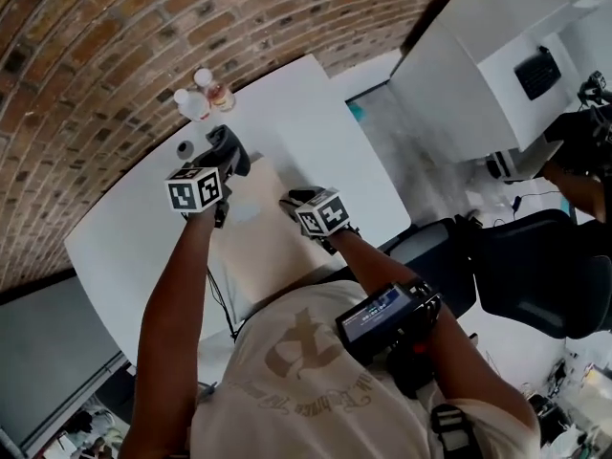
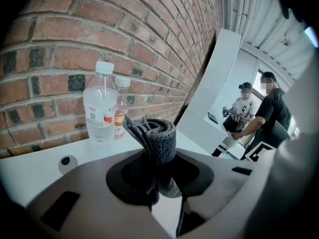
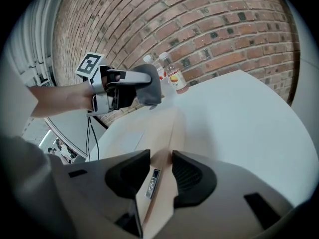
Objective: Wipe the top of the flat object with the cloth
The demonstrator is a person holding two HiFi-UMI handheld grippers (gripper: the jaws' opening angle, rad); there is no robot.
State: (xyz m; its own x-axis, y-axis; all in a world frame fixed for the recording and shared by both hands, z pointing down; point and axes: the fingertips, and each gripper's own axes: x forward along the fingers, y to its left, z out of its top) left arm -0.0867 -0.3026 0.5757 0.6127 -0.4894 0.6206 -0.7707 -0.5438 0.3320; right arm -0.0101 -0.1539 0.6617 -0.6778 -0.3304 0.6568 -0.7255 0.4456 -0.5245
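An office workspace, shown by its brick wall point(image 1: 115, 65), long white table point(image 1: 320, 98) and black desk chair point(image 1: 545, 275).

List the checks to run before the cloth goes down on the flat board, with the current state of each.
1. Cloth gripped: ok. The left gripper is shut on the grey cloth.
2. Cloth over the flat board: ok. It hangs above the far end.
3. Cloth touching the top: not ok. It looks to be clear of the surface.
4. Board steadied: not ok. The right gripper straddles one edge with its jaws apart.
5. Bottles off the wipe path: ok. They stand by the brick wall, apart from the board.
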